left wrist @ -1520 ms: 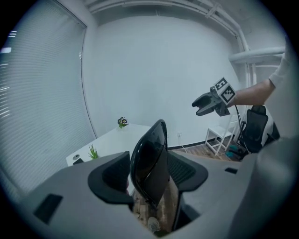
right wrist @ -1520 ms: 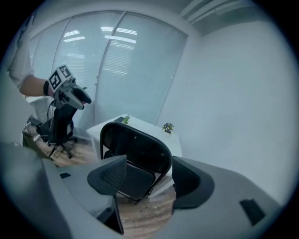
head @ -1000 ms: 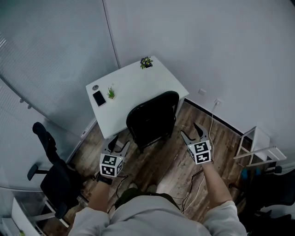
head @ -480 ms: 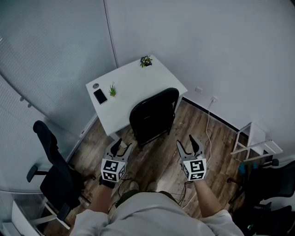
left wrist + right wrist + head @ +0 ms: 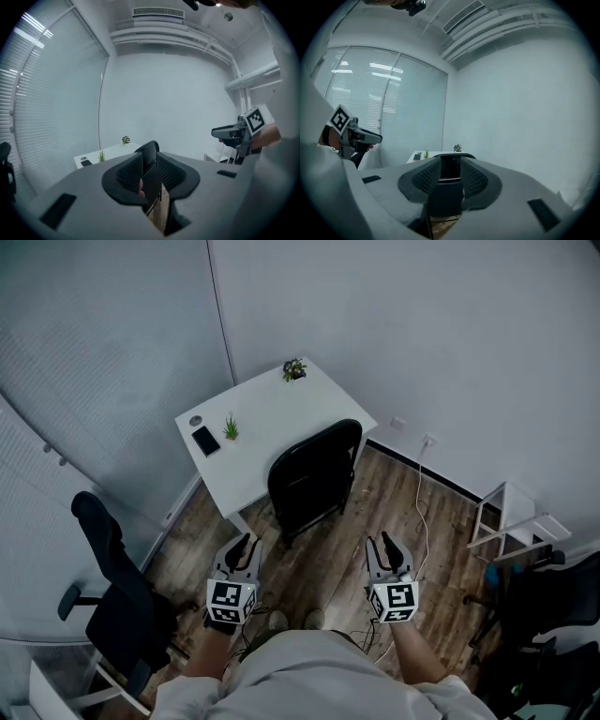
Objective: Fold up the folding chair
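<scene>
The fingers (image 5: 129,171) of the left gripper (image 5: 247,547) are closing on nothing: only a narrow gap is left, and through it the folding chair (image 5: 314,474) shows far off. The fingers (image 5: 423,178) of the right gripper (image 5: 382,547) are closing the same way, empty, with the chair framed in their gap. A second ago both grippers stood wider apart in the fingers and just beside the chair, 1 at each flank of its backrest. Now the 2 have drawn back toward the person and sit well apart from the chair, level with each other on its near side. The chair itself has not changed. It stands unfolded on the wood floor with its back to the person and its far side against the white surface (image 5: 272,418), where a phone (image 5: 204,440) lies beyond the chair. For the task this reads as a retreat, not a grasp: no fold has begun, and a fresh approach to the backrest or seat will likely be needed.
</scene>
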`<state>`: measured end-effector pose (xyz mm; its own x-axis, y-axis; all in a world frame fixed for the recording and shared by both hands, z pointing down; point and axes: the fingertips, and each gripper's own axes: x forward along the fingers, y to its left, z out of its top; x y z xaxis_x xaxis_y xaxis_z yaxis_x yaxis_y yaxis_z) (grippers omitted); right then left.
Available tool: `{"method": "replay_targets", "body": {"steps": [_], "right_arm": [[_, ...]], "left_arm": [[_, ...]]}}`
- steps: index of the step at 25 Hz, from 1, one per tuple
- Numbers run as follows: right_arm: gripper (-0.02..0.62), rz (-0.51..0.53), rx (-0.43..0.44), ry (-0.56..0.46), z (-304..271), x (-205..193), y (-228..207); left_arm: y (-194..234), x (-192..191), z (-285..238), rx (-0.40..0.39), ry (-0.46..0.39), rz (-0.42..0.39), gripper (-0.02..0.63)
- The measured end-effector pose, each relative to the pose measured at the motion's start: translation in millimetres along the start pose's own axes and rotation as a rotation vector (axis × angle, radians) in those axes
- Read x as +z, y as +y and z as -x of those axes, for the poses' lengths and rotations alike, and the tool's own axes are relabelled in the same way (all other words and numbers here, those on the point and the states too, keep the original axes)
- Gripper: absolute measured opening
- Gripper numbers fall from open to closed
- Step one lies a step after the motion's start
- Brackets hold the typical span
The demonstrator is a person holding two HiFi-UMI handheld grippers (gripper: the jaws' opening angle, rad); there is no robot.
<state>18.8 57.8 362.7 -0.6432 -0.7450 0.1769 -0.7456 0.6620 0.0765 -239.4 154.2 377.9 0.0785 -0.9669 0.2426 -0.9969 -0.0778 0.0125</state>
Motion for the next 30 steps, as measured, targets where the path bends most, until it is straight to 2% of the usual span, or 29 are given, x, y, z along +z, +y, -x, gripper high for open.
{"method": "replay_targets", "body": {"steps": [5, 9, 14, 30], "right_arm": [[0.086, -0.007, -0.035, -0.024, 11, 9, 2], [0.054, 0.002, -0.074, -0.047, 16, 16, 0], [0.020, -0.006, -0.074, -0.074, 18, 24, 5], [0.018, -0.003, -0.050, -0.074, 28, 21, 22]], "left_arm": [[2, 9, 19, 0.034, -0.048, -0.022, 0.036], [3, 10, 29, 0.050, -0.069, -0.022, 0.011], [1, 18, 36, 0.061, -0.104, -0.040, 0.008], [-3, 20, 42, 0.046, -0.113, -0.046, 0.006]]}}
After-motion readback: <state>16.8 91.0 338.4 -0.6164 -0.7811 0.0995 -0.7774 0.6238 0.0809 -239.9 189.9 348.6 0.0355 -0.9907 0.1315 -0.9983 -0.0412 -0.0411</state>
